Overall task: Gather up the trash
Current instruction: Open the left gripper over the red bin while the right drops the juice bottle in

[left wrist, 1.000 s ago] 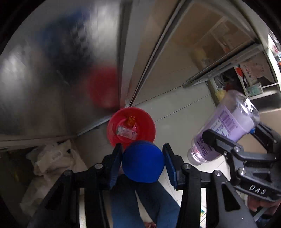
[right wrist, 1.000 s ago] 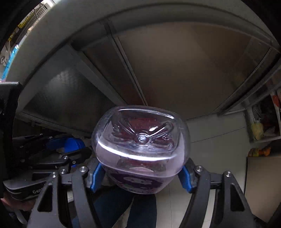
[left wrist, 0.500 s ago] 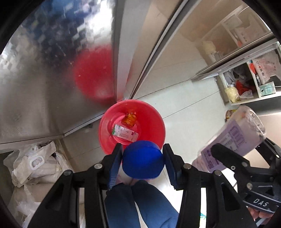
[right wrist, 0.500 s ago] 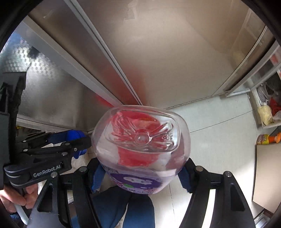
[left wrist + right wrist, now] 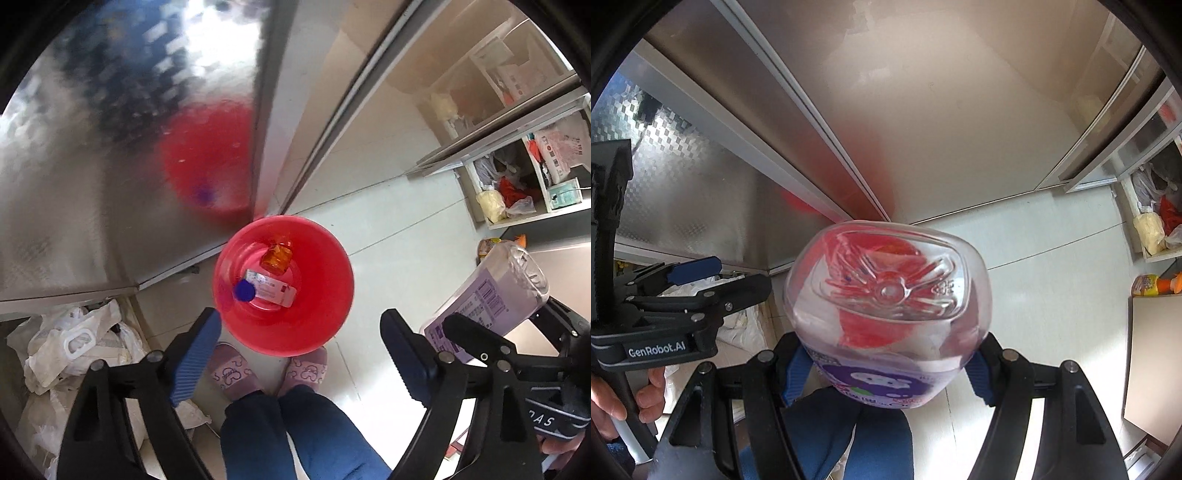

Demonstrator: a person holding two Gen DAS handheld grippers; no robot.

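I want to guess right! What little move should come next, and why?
Probably shift the right hand-held gripper over the red bin and let go. It grips the clear bottle off to the bin's side. The left hand-held gripper has just opened; the blue cap lies inside the bin.

Left gripper (image 5: pixel 301 350) pointing down — my fingers have just been opening, nothing between them. Right gripper (image 5: pixel 886 363) clamped on the bottle (image 5: pixel 886 295).

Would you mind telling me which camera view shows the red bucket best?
The left wrist view: the red bucket lies fully in sight from above, contents visible. In the right wrist view it appears only as distorted red through the clear bottle.
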